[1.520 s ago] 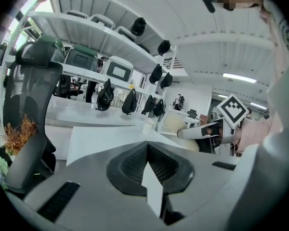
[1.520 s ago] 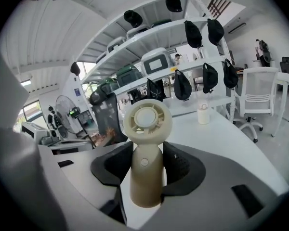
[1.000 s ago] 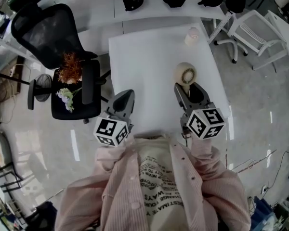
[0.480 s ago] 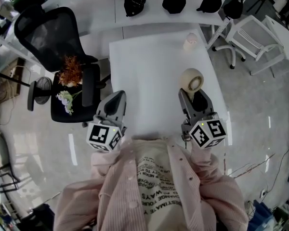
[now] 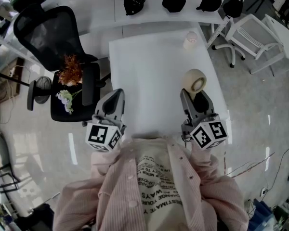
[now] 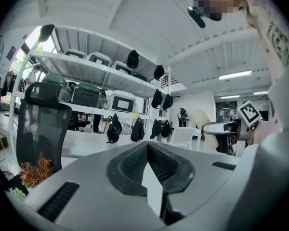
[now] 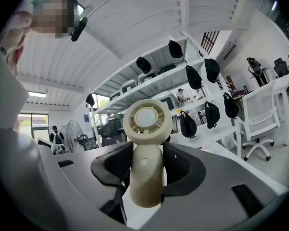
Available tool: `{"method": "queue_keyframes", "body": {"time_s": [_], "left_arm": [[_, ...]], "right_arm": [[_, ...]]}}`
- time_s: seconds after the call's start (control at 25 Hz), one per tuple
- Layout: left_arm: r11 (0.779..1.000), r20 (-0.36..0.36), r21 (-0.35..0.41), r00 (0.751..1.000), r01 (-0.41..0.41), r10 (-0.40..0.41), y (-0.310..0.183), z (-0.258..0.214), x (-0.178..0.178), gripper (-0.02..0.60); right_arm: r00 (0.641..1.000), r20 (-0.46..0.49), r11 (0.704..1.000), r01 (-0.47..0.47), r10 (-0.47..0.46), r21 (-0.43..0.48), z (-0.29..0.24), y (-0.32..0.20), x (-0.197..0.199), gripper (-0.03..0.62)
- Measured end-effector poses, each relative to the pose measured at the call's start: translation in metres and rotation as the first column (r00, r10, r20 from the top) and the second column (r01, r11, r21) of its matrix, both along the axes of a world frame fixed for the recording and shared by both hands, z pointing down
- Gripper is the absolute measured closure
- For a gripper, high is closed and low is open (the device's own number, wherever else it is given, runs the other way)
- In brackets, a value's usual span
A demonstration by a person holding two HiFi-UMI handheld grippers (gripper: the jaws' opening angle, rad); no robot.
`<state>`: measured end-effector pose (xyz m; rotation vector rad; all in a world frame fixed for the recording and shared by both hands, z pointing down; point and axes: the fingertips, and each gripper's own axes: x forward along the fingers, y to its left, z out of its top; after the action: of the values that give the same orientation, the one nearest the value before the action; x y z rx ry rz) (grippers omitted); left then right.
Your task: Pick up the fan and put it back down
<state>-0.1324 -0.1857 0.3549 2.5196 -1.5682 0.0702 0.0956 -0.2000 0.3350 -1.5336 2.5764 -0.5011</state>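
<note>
Right gripper (image 7: 144,165) clamps the fan (image 7: 145,129) by its handle, left gripper (image 6: 147,153) sits closed and empty; lower the fan gently onto the table (image 5: 149,71), letting go only once it rests

White square bench (image 5: 149,71) on glossy grey floor (image 5: 260,119); black mesh office chair (image 5: 50,37) at ten o'clock, white slatted chair (image 5: 257,30) at two.

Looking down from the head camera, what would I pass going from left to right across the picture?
black office chair → left gripper → cream fan → white chair
</note>
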Motion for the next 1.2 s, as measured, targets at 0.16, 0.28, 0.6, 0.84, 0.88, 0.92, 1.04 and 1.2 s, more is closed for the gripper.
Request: {"method": "queue_keyframes", "body": {"time_s": [0.16, 0.28, 0.6, 0.84, 0.88, 0.92, 1.04, 1.2], "left_arm": [[1.000, 0.004, -0.021, 1.000, -0.015, 0.015, -0.001, 0.007, 0.004, 0.580], [0.999, 0.002, -0.046, 1.000, -0.020, 0.020, -0.002, 0.015, 0.008, 0.580], [0.991, -0.003, -0.123, 0.999, -0.043, 0.043, -0.008, 0.042, 0.018, 0.580], [0.982, 0.003, -0.182, 0.998, -0.057, 0.058, -0.015, 0.066, 0.024, 0.580], [0.979, 0.009, -0.194, 0.998, -0.062, 0.065, -0.016, 0.072, 0.025, 0.580], [0.976, 0.018, -0.206, 0.997, -0.070, 0.075, -0.016, 0.078, 0.028, 0.580], [0.966, 0.035, -0.243, 0.994, -0.091, 0.103, -0.018, 0.095, 0.036, 0.580], [0.947, 0.044, -0.300, 0.990, -0.112, 0.131, -0.021, 0.119, 0.044, 0.580]], "right_arm": [[1.000, 0.010, 1.000, -0.005, 0.005, -0.017, 0.005, -0.001, 0.000, 0.408], [1.000, 0.004, 0.999, -0.004, 0.005, -0.041, 0.012, -0.003, 0.002, 0.408], [1.000, -0.020, 0.993, -0.003, 0.001, -0.119, 0.045, -0.014, 0.001, 0.408], [0.999, -0.049, 0.984, -0.001, -0.008, -0.181, 0.074, -0.025, 0.000, 0.408], [0.998, -0.055, 0.981, -0.001, -0.010, -0.193, 0.080, -0.027, 0.000, 0.408], [0.998, -0.061, 0.978, -0.001, -0.012, -0.207, 0.087, -0.028, 0.000, 0.408], [0.997, -0.078, 0.968, 0.001, -0.021, -0.249, 0.108, -0.032, -0.001, 0.408], [0.994, -0.101, 0.952, -0.001, -0.031, -0.305, 0.137, -0.037, -0.002, 0.408]]}}
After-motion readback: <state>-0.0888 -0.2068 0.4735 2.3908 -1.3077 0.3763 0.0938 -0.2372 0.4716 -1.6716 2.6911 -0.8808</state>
